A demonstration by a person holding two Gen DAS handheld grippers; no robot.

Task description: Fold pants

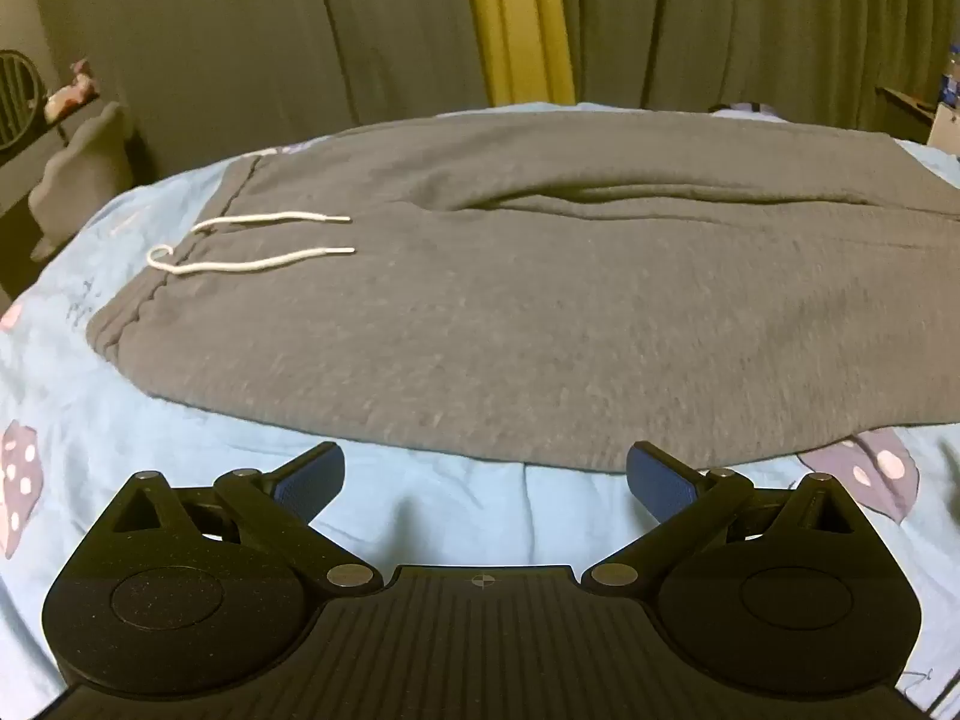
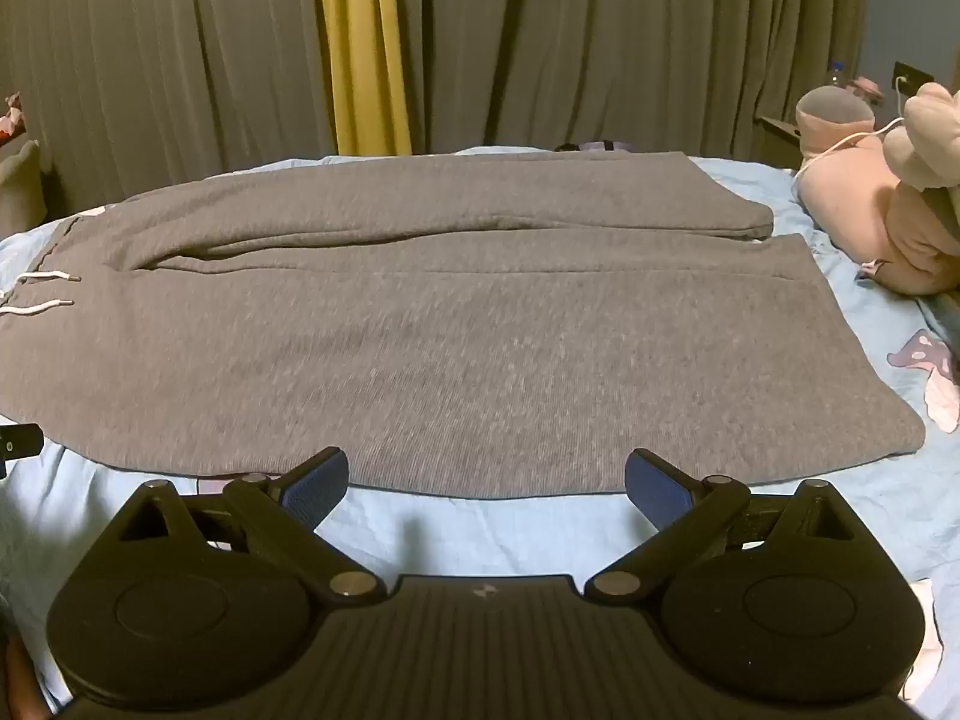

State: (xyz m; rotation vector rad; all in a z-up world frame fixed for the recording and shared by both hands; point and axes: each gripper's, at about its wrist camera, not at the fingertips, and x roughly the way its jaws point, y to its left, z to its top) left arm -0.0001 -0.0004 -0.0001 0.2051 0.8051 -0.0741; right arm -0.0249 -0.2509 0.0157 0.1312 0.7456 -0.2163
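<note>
At the bottom of the left wrist view, the left tongs (image 1: 485, 480) stand spread wide with nothing between the blue pads (image 1: 312, 474), hanging over the pale blue bedsheet (image 1: 456, 510) just short of the near edge of the pants. The right tongs (image 2: 486, 480) are likewise released and empty at the bottom of the right wrist view, their tips close to the near hem side of the cloth without touching it.

Beyond them the grey pants (image 1: 540, 312) lie flat across the bed, filling the middle of both frames. The waistband sits toward the left of the frame, where the white drawstring (image 1: 264, 240) lies in two loose strands on the fabric. In the right wrist view the two legs run toward the right; the nearer leg (image 2: 480, 360) spreads broad and smooth, and the farther leg (image 2: 480, 204) lies just beside it, a shadowed crease between them. The cuffs end at the right of the frame, near a pink plush toy (image 2: 870, 204) resting on the sheet in the upper right.

A mushroom print (image 1: 864, 474) shows on the sheet at lower right of the left wrist view. Farthest back hang grey curtains (image 2: 600, 48) with a yellow curtain strip (image 2: 360, 48) at the top of the frame.
</note>
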